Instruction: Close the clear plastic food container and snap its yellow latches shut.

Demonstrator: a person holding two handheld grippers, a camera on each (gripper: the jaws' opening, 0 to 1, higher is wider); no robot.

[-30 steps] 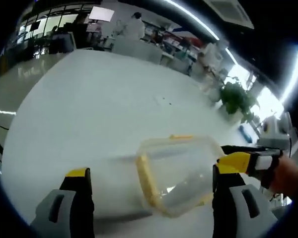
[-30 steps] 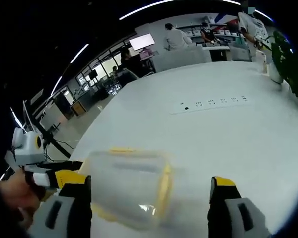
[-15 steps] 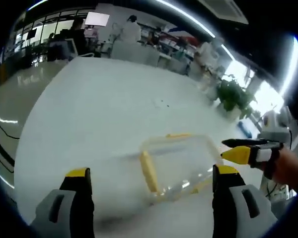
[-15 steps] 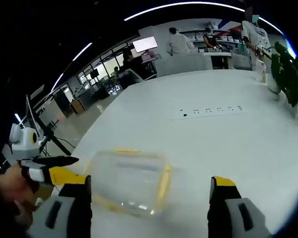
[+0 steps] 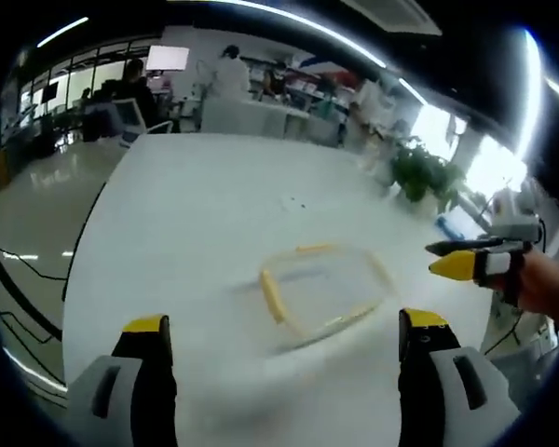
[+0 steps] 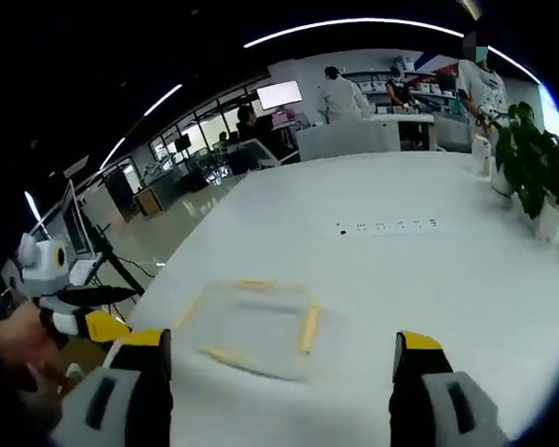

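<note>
— Both grippers spread and empty?
— Yes. Left gripper (image 5: pixel 278 328) and right gripper (image 6: pixel 278 337) each stand wide apart, holding nothing.
— Where's the container?
— Container (image 5: pixel 319 291) lies flat on the table (image 5: pixel 186 214), ahead of both and between them, apart from either. Neither looks clearly nearer. Yellow latches (image 6: pixel 309 326) line its edges.

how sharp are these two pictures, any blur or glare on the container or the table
Left gripper view: the container is smeared by motion blur, and bright window glare burns out the right edge. Right gripper view: the container is steadier but soft; the white table is evenly lit, and fisheye bends the ceiling lights.
</note>
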